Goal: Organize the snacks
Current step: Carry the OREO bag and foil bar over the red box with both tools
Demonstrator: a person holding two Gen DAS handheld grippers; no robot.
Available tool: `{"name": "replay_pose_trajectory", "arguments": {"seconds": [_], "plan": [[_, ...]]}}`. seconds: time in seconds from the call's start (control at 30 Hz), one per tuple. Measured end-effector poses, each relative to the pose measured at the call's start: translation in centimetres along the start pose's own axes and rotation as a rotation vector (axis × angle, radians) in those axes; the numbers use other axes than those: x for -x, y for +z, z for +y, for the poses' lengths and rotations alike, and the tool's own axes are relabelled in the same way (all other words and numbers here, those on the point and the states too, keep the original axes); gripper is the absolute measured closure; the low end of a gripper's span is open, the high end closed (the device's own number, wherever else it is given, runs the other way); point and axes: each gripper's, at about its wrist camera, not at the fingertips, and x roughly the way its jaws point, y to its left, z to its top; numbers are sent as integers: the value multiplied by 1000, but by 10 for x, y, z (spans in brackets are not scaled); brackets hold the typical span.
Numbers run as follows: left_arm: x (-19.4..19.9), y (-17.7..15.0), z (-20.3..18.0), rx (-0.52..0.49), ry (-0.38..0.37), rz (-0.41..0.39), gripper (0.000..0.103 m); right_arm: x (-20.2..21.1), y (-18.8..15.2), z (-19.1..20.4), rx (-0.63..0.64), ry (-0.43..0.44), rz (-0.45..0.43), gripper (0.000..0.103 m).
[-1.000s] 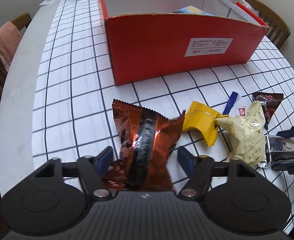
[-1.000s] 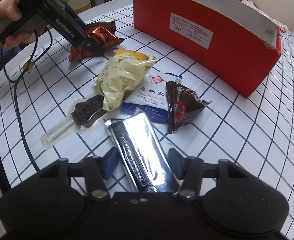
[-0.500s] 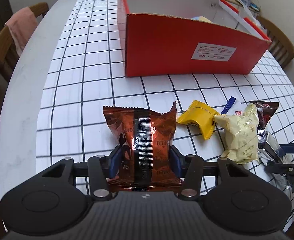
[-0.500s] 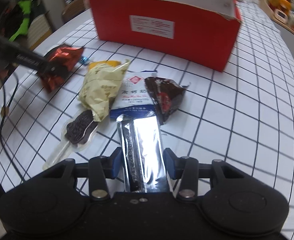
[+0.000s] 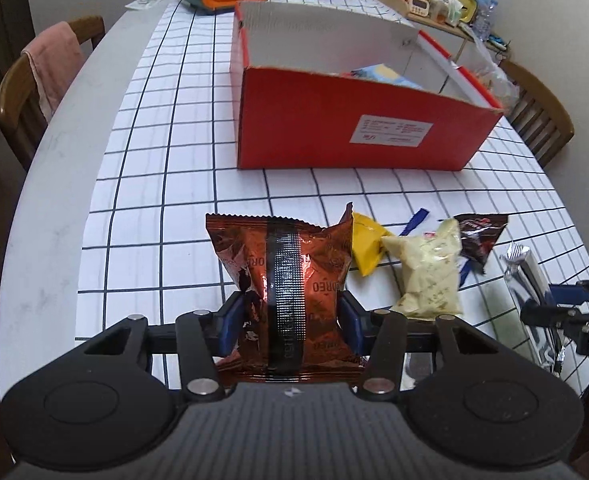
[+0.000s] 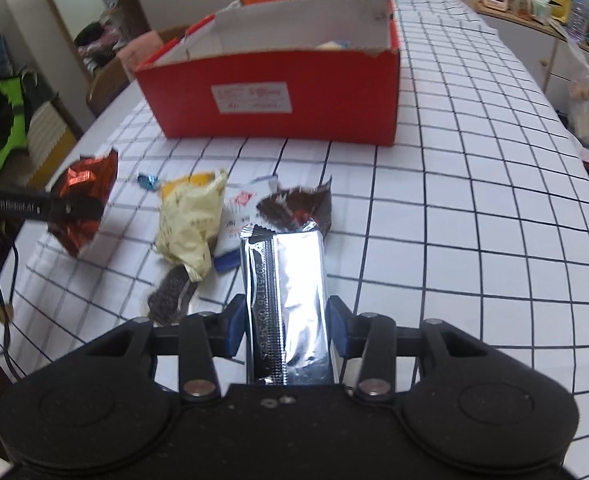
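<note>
1. The table, under a white cloth with a dark grid, spreads ahead of and below both grippers.
2. The red box, open-topped with a white label on its near wall, stands ahead of both grippers, well beyond the loose snacks; something pale blue and yellow lies inside it.
3. The left gripper is clamped on the orange-brown Oreo packet. Its blue pads press the packet's lower sides, and the packet stands upright between them, lifted clear of the cloth in the right wrist view.
4. The right gripper is clamped on the silver wrapper, which points straight ahead from the jaws, seam side up, with a printed date code along the seam.
5. The cream packet lies ahead and left of the right gripper, between the two grippers.
6. The white and blue packet lies just beyond the silver wrapper's tip, partly under the cream packet.
7. The dark brown packet lies directly ahead of the silver wrapper, overlapping the white and blue packet's right edge.
8. The yellow packet lies just right of the Oreo packet, touching the cream packet.
9. A dark biscuit in clear wrap lies close left of the right gripper, its top tucked under the cream packet.
</note>
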Motion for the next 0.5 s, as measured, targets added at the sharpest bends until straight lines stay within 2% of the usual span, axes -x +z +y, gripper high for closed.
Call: {"name": "replay_pose_trajectory", "arguments": {"seconds": [0.23, 0.5], "plan": [[12, 17, -8, -7, -10, -29, 53, 20, 31, -1, -35, -15, -64, 61], [20, 52, -23, -31, -7, -83, 53, 30, 81, 0, -10, -36, -144, 61]]}}
